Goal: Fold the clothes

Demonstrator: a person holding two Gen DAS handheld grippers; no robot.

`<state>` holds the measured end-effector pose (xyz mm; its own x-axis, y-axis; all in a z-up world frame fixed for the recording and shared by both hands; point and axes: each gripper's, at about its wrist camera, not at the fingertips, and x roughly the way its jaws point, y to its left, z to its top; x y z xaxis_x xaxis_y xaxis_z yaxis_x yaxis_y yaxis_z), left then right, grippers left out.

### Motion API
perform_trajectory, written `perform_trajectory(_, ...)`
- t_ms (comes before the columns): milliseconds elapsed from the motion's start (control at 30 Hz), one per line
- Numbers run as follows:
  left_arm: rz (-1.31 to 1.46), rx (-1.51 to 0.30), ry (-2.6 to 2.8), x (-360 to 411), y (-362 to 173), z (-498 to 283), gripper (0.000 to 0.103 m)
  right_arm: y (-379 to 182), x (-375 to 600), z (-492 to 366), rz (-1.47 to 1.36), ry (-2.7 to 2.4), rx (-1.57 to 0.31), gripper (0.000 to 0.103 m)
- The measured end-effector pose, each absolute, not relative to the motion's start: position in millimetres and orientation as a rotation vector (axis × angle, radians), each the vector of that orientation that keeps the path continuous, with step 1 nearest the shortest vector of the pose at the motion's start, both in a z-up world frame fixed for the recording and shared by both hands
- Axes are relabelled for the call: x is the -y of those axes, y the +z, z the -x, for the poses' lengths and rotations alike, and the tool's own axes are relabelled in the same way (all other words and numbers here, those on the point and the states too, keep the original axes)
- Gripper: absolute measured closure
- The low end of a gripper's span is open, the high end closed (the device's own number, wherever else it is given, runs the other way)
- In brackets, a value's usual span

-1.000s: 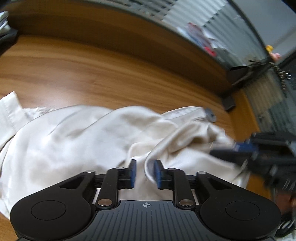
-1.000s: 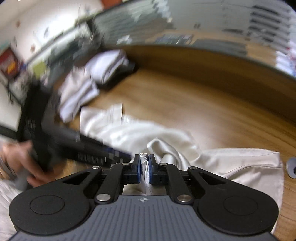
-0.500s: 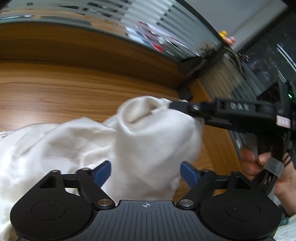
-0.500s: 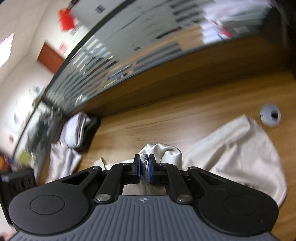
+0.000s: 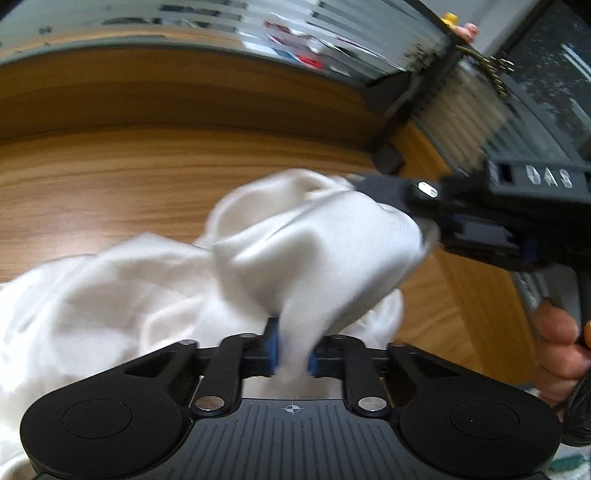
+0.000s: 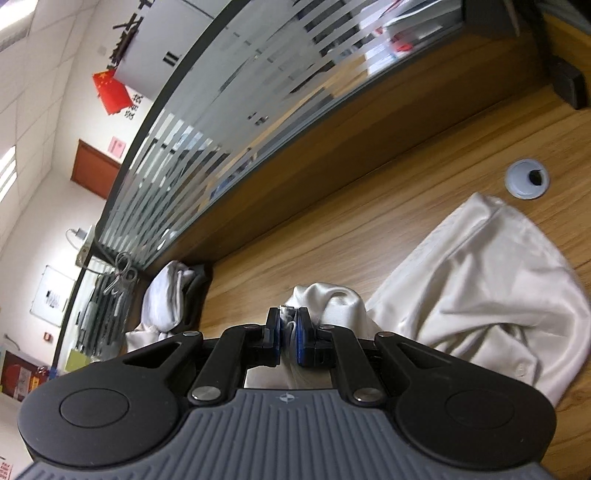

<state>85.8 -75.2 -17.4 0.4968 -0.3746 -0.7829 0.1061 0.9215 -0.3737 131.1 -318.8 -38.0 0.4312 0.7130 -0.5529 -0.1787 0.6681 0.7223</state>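
A cream-white shirt [image 5: 147, 295] lies crumpled on the wooden desk [image 5: 110, 177], and part of it is lifted off the surface. My left gripper [image 5: 293, 350] is shut on a fold of the shirt close to the camera. My right gripper [image 6: 288, 338] is shut on another bunch of the shirt [image 6: 480, 280]. In the left wrist view the right gripper [image 5: 424, 221] holds the raised cloth at the right, above the desk. The rest of the shirt hangs and spreads over the desk to the left.
A grey cable grommet [image 6: 527, 179] sits in the desk beyond the shirt. A pile of white clothes [image 6: 166, 295] lies at the far left against the wooden back panel [image 6: 332, 147]. A striped glass partition [image 5: 258, 33] runs behind the desk.
My left gripper was open half a second ago and has now shut on a fold of the shirt. My right gripper has lifted its bunch of cloth higher and tilted.
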Motion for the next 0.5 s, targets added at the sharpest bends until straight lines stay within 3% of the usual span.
perform_trajectory(167,0.232,-0.999,-0.222,70,-13,-82,0.093,-44,337,-124,-0.623,0.537,-0.95,0.094)
perform_trajectory(200,0.217,-1.005,-0.212,69,-14,-81,0.099,-46,340,-123,-0.627,0.526,-0.951,0.095)
perform_trajectory(500,0.176,-1.064,-0.088,44,-22,-79,0.1,-38,396,-116,-0.64,0.332,-0.835,0.098)
